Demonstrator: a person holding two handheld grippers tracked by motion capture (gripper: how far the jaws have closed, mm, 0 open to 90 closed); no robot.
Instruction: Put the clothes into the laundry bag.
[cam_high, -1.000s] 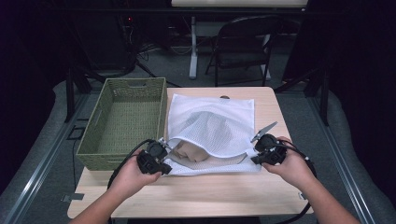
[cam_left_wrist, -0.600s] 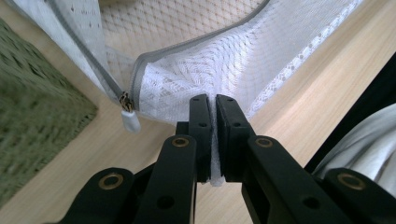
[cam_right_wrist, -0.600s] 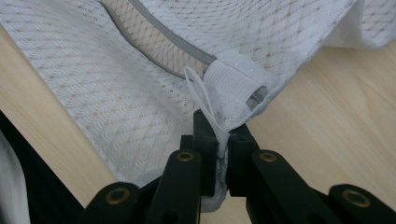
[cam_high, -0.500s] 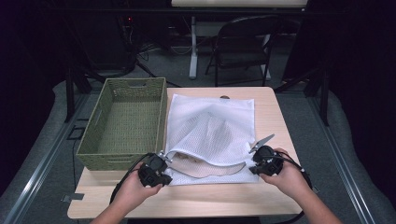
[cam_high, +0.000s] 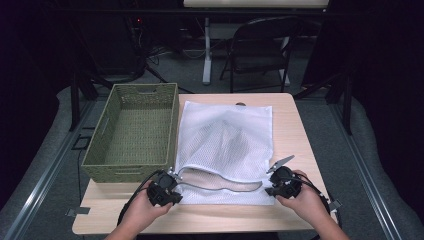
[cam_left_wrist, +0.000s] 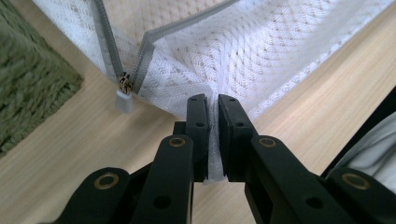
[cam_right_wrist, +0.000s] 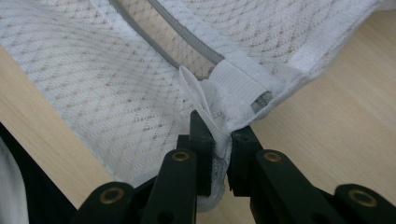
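Two hands come up from the bottom of the high view, where we see the left gripper (cam_high: 164, 186) at lower left and the right gripper (cam_high: 283, 181) at lower right, each at a near corner of the mesh bag (cam_high: 225, 135). The bag lies flat mid-frame on the table (cam_high: 295, 125), its zipper (cam_high: 220, 186) gaping along the near edge. A green basket (cam_high: 135, 131) sits just beside it at left; a chair (cam_high: 260, 50) stands at the top.

In the left gripper view we find the jaws clenched on bag mesh, the zipper pull (cam_left_wrist: 124, 95) at left.

In the right gripper view the jaws pinch the bag's corner by a white tab (cam_right_wrist: 236, 79).
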